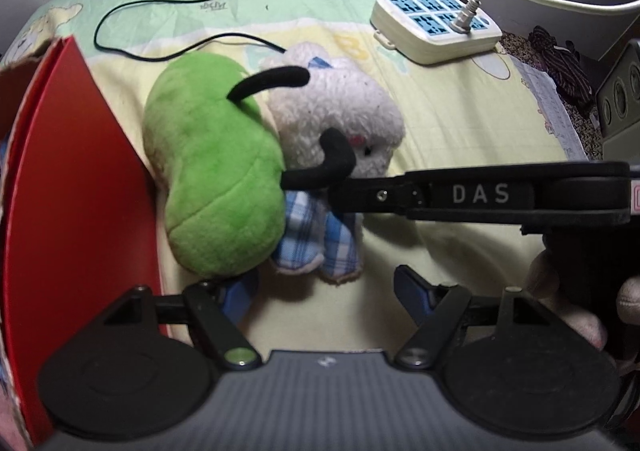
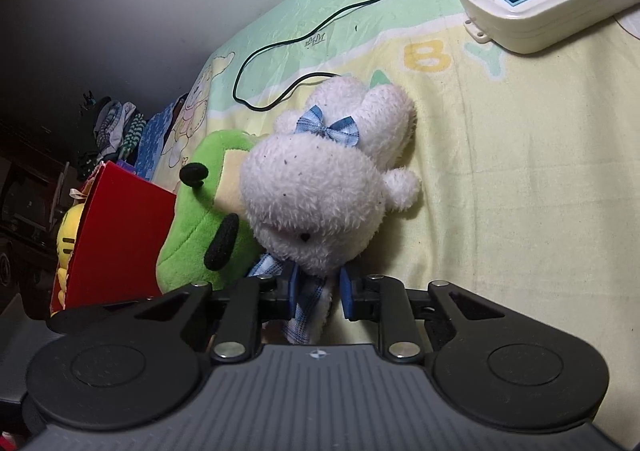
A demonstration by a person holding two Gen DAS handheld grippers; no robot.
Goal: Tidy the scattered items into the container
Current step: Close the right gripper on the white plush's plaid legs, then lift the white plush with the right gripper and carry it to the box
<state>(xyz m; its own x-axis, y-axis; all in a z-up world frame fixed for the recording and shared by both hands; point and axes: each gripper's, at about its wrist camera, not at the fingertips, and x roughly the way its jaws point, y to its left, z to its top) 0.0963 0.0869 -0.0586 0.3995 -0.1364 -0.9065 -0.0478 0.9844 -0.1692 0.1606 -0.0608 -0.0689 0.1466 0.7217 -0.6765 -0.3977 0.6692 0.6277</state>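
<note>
Right fingers pinched tight on the checked cloth body of the white bunny; left gripper standing wide, holding nothing, hovering just short of the green plush. Both toys lying on the bedsheet, touching each other, the green one leaning against the red box. Soft, light, squashy, nothing breakable. Best taken at the narrow body or neck, probably. Bunny stretched head-away from the right gripper, green plush running lengthwise along the box wall.
</note>
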